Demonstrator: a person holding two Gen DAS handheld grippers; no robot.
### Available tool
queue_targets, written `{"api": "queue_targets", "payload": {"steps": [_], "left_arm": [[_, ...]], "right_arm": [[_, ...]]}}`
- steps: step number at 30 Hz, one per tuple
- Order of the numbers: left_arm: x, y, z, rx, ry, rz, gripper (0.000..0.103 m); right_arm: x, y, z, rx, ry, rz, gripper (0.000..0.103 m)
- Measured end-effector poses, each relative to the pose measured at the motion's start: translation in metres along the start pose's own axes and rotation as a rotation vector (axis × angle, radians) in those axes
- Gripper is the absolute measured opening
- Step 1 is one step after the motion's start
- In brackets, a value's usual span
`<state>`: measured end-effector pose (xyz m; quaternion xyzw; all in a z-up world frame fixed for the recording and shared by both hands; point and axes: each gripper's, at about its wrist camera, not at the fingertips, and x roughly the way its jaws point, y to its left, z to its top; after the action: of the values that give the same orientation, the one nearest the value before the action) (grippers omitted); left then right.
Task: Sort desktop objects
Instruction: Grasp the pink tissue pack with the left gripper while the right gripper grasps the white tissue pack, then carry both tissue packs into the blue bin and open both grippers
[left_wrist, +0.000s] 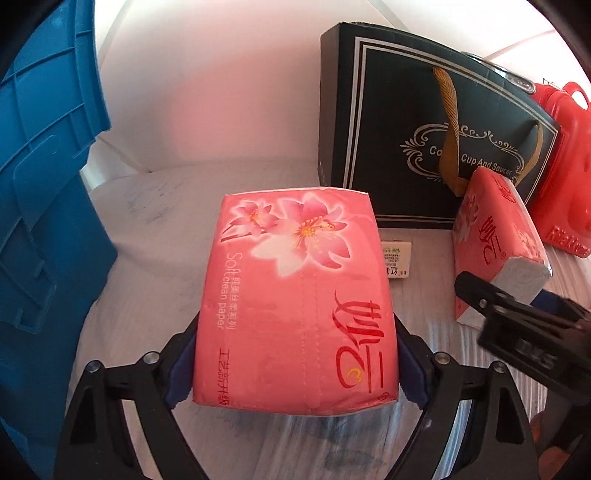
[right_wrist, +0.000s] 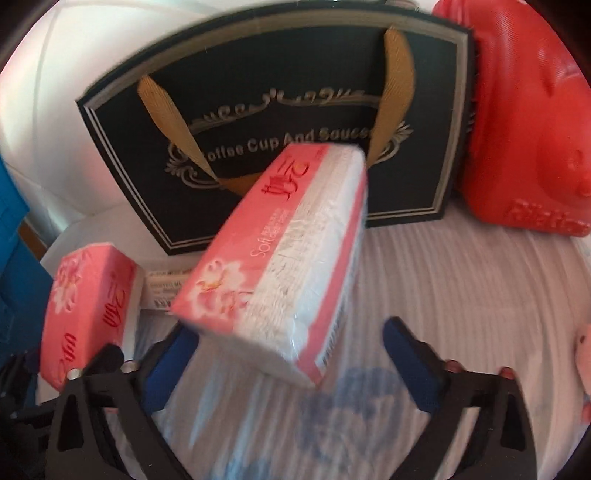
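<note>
The tabletop (left_wrist: 147, 240), under a pale ribbed cover, carries everything. A blue crate (left_wrist: 44, 184) stands along its left edge, and a black gift bag (left_wrist: 388, 129) stands upright at the back with a red plastic case (left_wrist: 569, 184) just beside it on the right.

Two pink tissue packs are the task's things. The nearer pack (left_wrist: 295, 288) sits flat-face-up in the left tool (left_wrist: 297, 332), whose pads pinch its two long sides near the close end. Its long axis runs straight ahead, away from the tool, and it seems to be held clear of the cover.

The leaning pack (right_wrist: 280, 236) stands on a long edge, its far end propped against the front of the bag. The right tool (right_wrist: 290, 328) is spread around its near end. The left pad touches the pack's lower corner, while the right pad stands apart from it. The pack's long axis runs forward and slants to the right, so it lies skewed between the jaws rather than square to them. Closing squarely probably calls for turning the wrist to match that slant.

The crate lies to the left, nearest the left tool, so the pinched pack likely goes there first. A small labelled box (left_wrist: 397, 256) lies flat between the two packs, at the foot of the bag.
</note>
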<state>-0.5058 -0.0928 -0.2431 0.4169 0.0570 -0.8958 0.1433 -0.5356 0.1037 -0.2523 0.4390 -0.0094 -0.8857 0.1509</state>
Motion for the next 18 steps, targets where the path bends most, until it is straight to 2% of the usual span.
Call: {"api": "queue_targets", "payload": {"steps": [1,2,9,18], "left_arm": [[0.000,-0.001,-0.001,0.005,0.004,0.000,0.087],[-0.002,-0.001,-0.003,0.007,0.014,-0.007,0.086],[-0.035,-0.012,-0.015,-0.011,0.010,-0.020,0.085],[-0.134,-0.032,-0.036,0.010,-0.050,-0.028,0.085]], "right_arm": [[0.002,0.000,-0.001,-0.006,0.005,0.004,0.062],[0.001,-0.001,-0.003,-0.010,0.004,0.002,0.060],[-0.046,-0.018,-0.019,-0.021,-0.033,0.026,0.052],[-0.149,-0.022,-0.044,-0.070,-0.107,0.050,0.048]]}}
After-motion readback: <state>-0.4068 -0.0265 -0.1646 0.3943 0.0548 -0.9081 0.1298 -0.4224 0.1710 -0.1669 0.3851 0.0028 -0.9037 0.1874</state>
